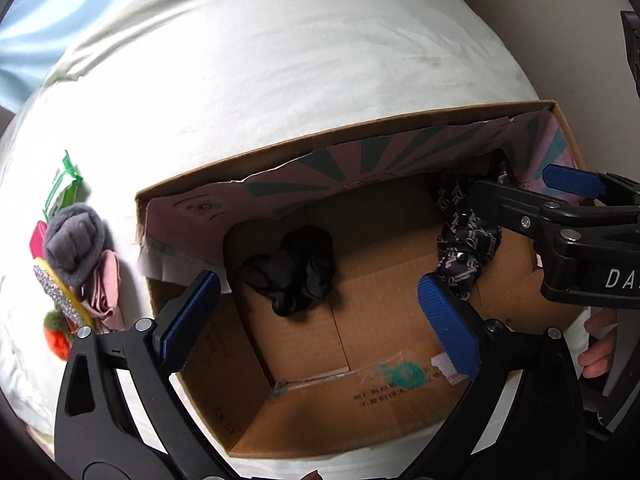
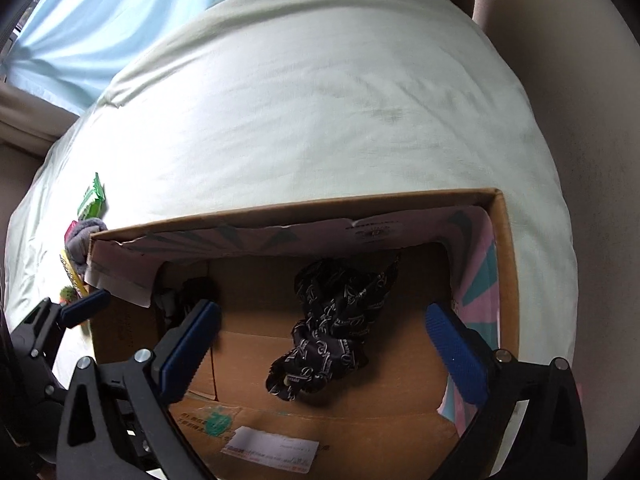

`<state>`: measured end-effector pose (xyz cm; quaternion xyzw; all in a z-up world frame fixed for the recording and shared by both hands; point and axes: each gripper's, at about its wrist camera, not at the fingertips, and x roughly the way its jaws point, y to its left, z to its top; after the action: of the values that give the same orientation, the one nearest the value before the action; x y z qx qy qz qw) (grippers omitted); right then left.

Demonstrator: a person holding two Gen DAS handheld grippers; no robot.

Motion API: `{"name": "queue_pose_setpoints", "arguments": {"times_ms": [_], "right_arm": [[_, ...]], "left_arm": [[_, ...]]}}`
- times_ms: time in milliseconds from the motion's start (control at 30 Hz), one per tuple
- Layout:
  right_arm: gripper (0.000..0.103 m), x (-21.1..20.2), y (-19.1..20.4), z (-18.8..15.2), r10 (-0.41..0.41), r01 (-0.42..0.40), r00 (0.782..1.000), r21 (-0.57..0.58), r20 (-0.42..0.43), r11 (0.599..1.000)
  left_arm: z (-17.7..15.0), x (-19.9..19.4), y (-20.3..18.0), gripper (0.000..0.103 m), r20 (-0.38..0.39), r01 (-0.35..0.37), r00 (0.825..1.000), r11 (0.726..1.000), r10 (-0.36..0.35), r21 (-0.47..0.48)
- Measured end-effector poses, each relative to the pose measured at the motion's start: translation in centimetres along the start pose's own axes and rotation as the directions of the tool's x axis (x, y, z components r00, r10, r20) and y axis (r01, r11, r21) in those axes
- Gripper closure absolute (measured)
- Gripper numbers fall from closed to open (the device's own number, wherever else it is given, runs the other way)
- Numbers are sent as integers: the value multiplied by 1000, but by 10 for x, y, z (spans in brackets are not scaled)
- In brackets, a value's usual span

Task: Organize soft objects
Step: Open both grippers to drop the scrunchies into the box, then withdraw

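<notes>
Both tongs stood with their ribbed blue pads wide apart and nothing clamped between them: the left gripper (image 1: 318, 320) hung over the near left part of an open cardboard box (image 1: 360, 130), and the right gripper (image 2: 324, 348) hung over the box's right half, its black plastic arms reaching in from the right edge of the left wrist view. That box (image 2: 296, 210) was plain brown corrugated board with a worn floor, torn paper lining printed in pink and teal rays along its far and right walls, and a white label and teal mark on the near flap. Inside lay two soft things, well apart: a crumpled black cloth (image 1: 294, 276) of smooth, dull fabric toward the far left corner, and a twisted black patterned scarf (image 2: 332, 328) with fine white lettering and a silky sheen, bunched between the right gripper's pads but not touched by them. Outside the box, on the pale, wrinkled bedsheet (image 1: 280, 60), sat a small heap just beside the left wall: a fuzzy grey sock (image 1: 74, 242), a folded pink cloth (image 1: 106, 292), a glittering rhinestone strip (image 1: 60, 296), an orange plush piece (image 1: 56, 338), and a glossy green packet (image 1: 64, 190). A light blue curtain (image 2: 104, 28) hung in soft pleats beyond the bed
</notes>
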<state>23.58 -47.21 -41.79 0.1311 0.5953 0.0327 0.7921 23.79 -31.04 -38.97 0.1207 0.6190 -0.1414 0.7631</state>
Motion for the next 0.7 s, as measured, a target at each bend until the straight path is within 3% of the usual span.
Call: {"name": "queue_pose_setpoints", "arguments": {"times_ms": [300, 700], "right_arm": [[0, -33, 15, -10, 12, -13, 999, 8, 35, 1000], [0, -154, 57, -37, -21, 26, 982, -23, 190, 999]], "left_arm": [[-12, -44, 3, 4, 68, 30, 997, 999, -29, -18], [-53, -156, 24, 4, 241, 46, 970, 997, -28, -67]]}}
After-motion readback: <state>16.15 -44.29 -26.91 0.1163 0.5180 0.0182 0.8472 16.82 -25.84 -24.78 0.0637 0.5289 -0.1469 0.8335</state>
